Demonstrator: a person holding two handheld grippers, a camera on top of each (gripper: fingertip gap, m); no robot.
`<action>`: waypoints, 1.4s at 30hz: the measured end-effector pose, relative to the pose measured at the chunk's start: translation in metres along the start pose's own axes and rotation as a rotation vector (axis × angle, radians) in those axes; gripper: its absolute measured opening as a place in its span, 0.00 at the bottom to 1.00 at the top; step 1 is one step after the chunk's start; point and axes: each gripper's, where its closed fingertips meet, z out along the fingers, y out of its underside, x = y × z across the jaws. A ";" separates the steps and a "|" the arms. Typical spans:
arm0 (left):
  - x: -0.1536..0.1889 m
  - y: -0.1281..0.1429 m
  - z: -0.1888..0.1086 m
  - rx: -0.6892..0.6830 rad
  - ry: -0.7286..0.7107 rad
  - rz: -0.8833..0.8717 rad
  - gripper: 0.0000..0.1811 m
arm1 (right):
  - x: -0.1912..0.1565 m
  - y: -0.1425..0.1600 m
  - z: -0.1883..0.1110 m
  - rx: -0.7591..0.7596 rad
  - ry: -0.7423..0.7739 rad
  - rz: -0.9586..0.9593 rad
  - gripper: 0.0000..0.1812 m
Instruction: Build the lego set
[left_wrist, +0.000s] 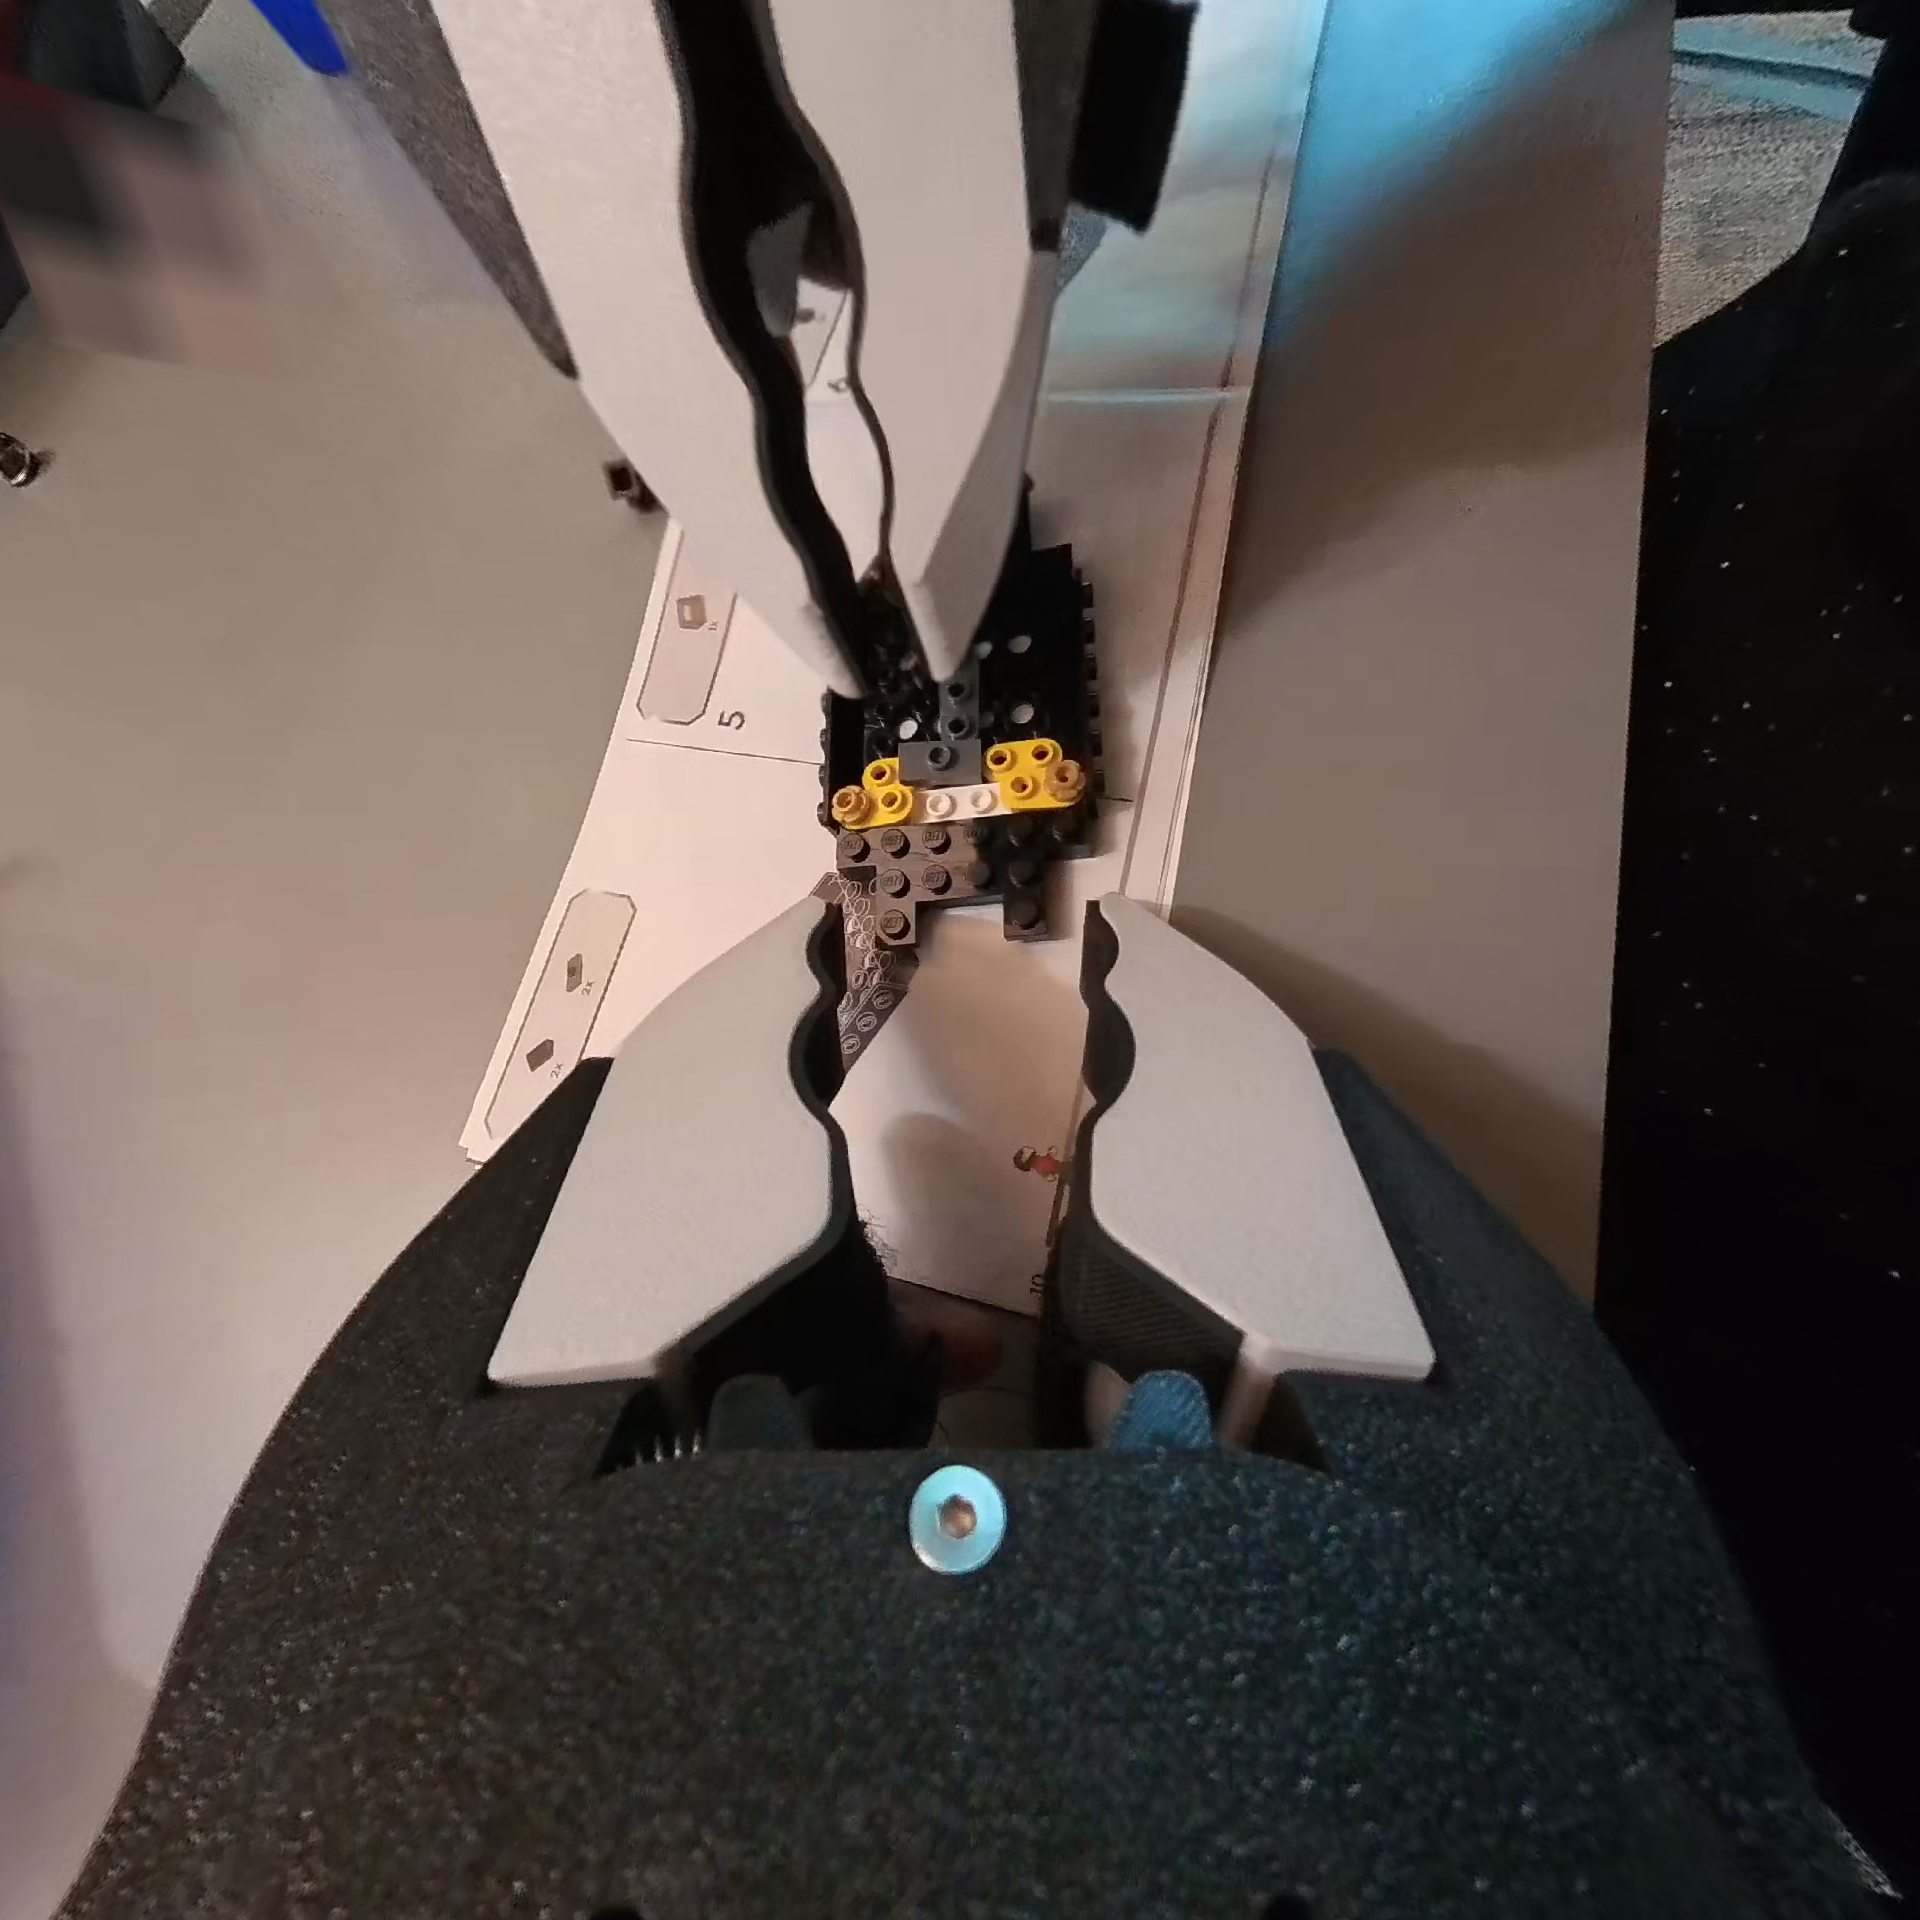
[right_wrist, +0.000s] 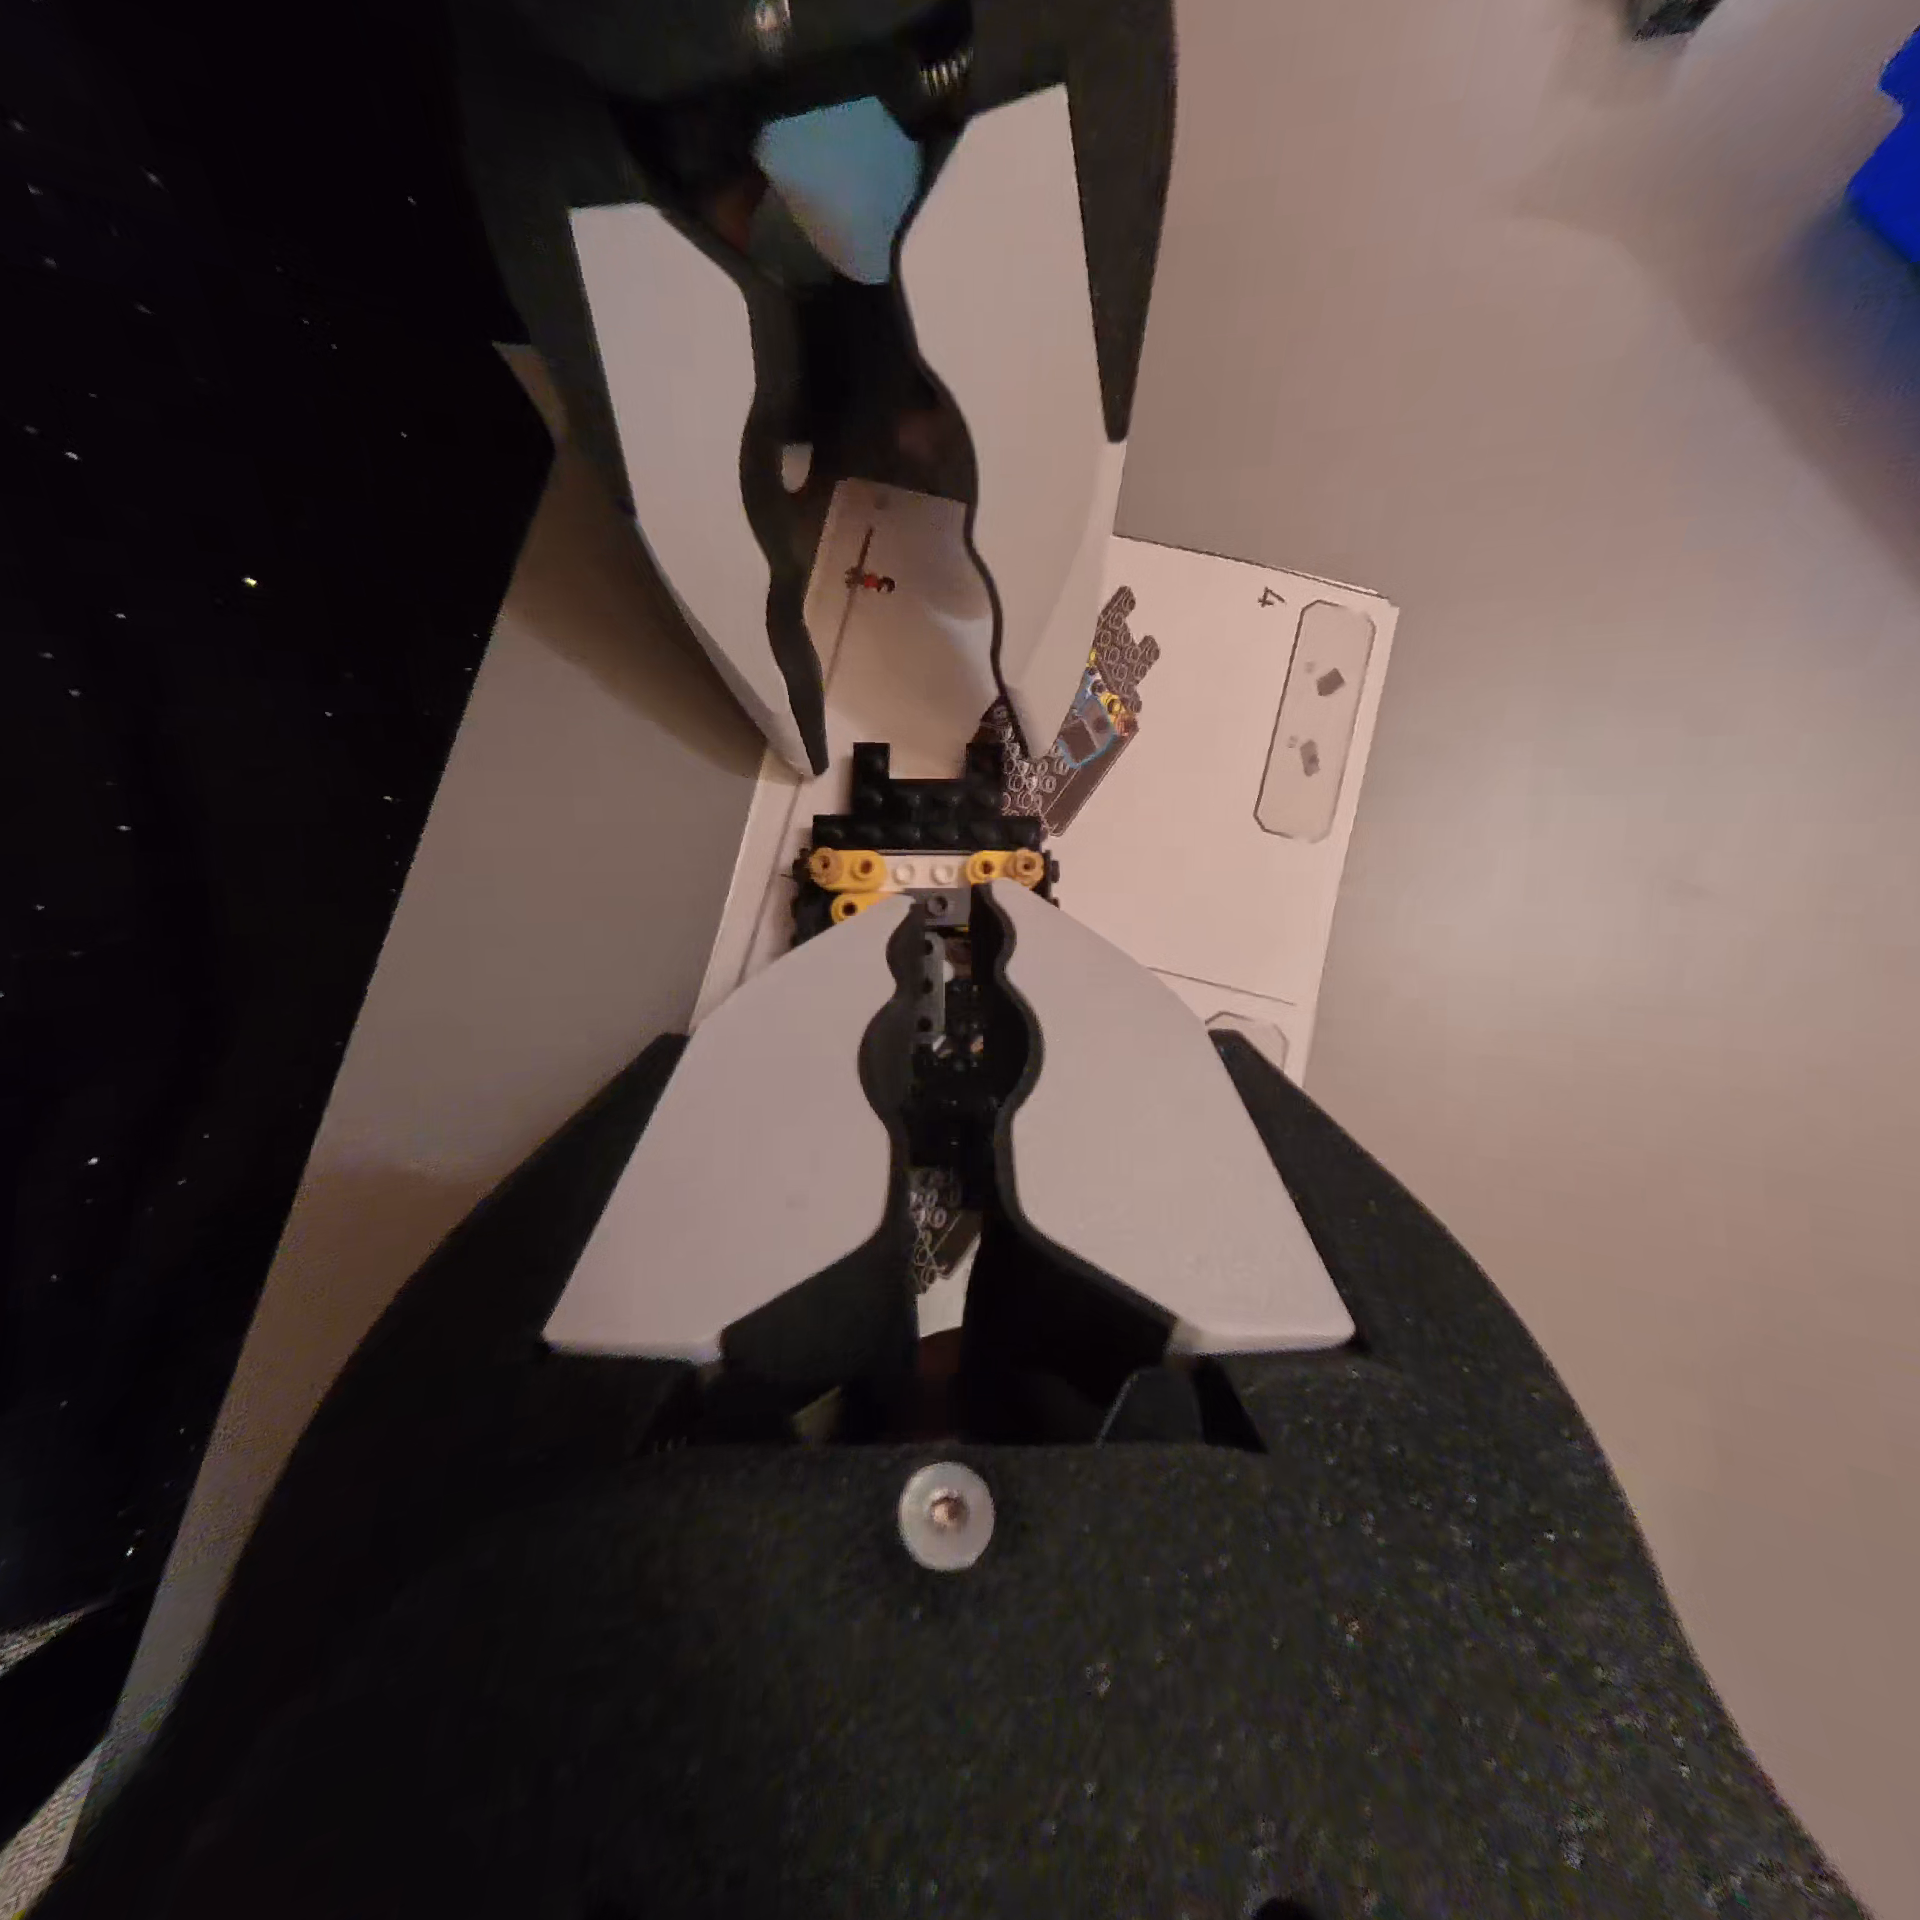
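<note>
A black lego model (left_wrist: 935, 847) with yellow plates (left_wrist: 1029, 774), a white plate and a grey strip lies on the open instruction booklet (left_wrist: 717, 831). My left gripper (left_wrist: 961, 920) is open and empty, with a finger on each side of the model's near end, not touching it. My right gripper (left_wrist: 894, 675) comes in from the far side, nearly shut, its tips down on the model's top by the grey strip. In the right wrist view the model (right_wrist: 925, 821) lies just past my right gripper (right_wrist: 943, 902), and the open left gripper (right_wrist: 909, 738) is beyond it. Whether the right tips pinch a piece is hidden.
The booklet (right_wrist: 1195, 831) lies on a pale table (right_wrist: 1558, 727) close to its edge. Dark speckled carpet (right_wrist: 208, 623) lies below that edge and shows in the left wrist view (left_wrist: 1766, 935). A blue object (right_wrist: 1886, 197) sits at the table's far corner. The tips of one gripper are about 4 centimetres away from the tips of the other. Both grippers' tips are roughly 25 centimetres from the blue object (right_wrist: 1886, 197).
</note>
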 end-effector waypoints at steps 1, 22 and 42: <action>0.000 0.000 0.000 0.000 -0.001 0.000 0.24 | -0.001 0.002 0.002 -0.007 0.011 0.000 0.05; 0.002 0.000 0.000 0.003 0.007 0.014 0.23 | 0.002 0.009 0.015 -0.027 0.051 0.027 0.08; 0.003 0.000 0.000 0.003 0.011 0.017 0.23 | 0.007 0.006 0.014 -0.022 0.050 0.006 0.09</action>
